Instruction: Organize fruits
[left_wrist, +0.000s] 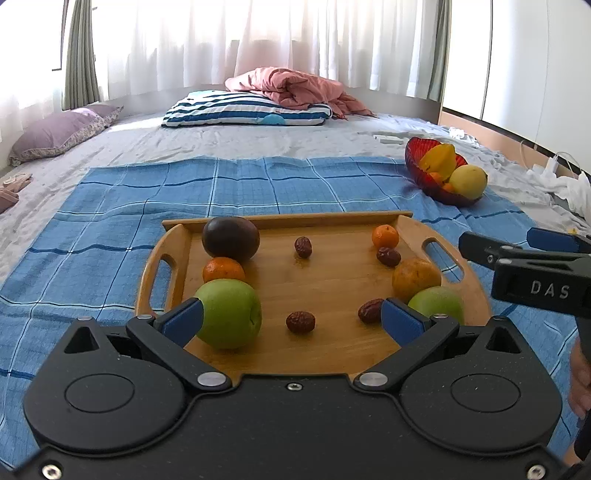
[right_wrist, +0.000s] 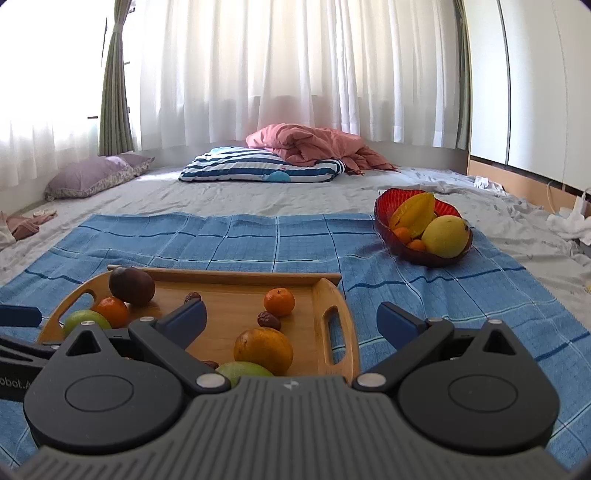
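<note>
Hovering over the wooden tray (left_wrist: 325, 295) of fruit on the blue cloth (left_wrist: 110, 229), my left jaws (left_wrist: 291, 319) gape empty, a green apple (left_wrist: 229, 317) beside one finger. My right jaws (right_wrist: 291, 321) gape too; the red bowl (right_wrist: 384, 218) sits beyond.

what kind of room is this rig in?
Most likely a bedroom: the wooden tray sits on a blue cloth spread over a bed, with a striped pillow and sheer curtains behind.

Tray (left_wrist: 325, 280) middle free; fruit crowds both sides.
</note>
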